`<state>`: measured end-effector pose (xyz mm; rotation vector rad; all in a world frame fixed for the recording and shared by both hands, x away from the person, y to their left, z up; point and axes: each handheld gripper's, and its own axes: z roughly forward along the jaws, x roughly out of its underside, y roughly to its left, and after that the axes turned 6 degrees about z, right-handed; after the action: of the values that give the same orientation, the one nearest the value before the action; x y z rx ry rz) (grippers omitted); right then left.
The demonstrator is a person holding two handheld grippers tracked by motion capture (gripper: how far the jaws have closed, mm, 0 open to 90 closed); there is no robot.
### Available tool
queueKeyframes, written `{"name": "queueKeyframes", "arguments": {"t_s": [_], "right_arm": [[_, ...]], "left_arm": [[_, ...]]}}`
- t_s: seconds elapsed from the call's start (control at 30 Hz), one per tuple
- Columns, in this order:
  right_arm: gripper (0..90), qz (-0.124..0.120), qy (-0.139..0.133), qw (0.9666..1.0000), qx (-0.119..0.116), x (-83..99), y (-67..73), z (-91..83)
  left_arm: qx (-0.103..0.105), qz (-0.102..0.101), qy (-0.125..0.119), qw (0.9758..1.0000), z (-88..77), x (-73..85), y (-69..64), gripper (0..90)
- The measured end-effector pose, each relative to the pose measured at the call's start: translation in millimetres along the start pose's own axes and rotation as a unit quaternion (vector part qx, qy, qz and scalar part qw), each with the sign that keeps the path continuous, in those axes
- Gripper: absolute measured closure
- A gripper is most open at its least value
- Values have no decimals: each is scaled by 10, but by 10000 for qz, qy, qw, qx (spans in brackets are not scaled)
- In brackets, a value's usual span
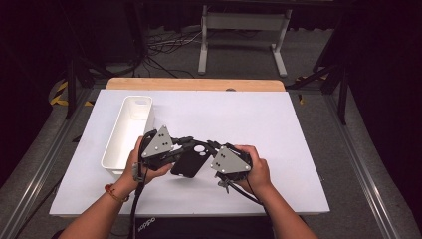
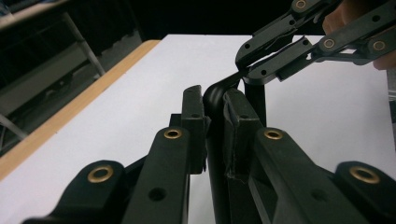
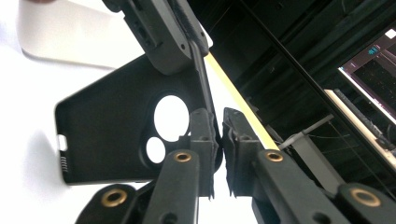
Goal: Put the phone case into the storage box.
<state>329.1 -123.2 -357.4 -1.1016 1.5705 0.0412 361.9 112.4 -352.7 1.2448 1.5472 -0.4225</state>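
Grippers, left (image 1: 185, 147) and right (image 1: 213, 147), both pinch the black phone case (image 1: 189, 162), held up just right of the white bin (image 1: 128, 132).

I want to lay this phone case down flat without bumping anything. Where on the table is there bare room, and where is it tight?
The white table is bare right of the phone case to its right edge, and beyond the case toward the wooden strip. It is tight at the left, where the white bin lies beside the left tool, and around the right tool.

One phone case (image 1: 189, 162), one bin (image 1: 128, 132)
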Motion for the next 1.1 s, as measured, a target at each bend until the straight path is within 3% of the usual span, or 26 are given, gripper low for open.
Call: {"name": "queueKeyframes", "arguments": {"t_s": [0.23, 0.27, 0.3, 0.7, 0.97, 1.1], "right_arm": [[689, 599, -254, 9979, -41, 14, -101, -67], [689, 599, -254, 9979, -41, 14, -101, -67], [662, 802, -320, 9962, -95, 20, -140, -93], [420, 1321, -329, 9907, -10, 107, -223, -157], [291, 1502, -296, 9882, 73, 349, -256, -282], [236, 1567, -144, 9874, 145, 520, -258, -336]], "left_arm": [[-121, -76, -117, 9998, -77, -13, 53, 812], [-121, -76, -117, 9998, -77, -13, 53, 812], [-128, -108, -147, 9998, -86, -11, 60, 813], [-290, -281, -250, 9989, -165, -5, 131, 813], [-381, -392, -346, 9979, -233, -13, 177, 813], [-443, -436, -430, 9971, -279, -15, 218, 814]]}}
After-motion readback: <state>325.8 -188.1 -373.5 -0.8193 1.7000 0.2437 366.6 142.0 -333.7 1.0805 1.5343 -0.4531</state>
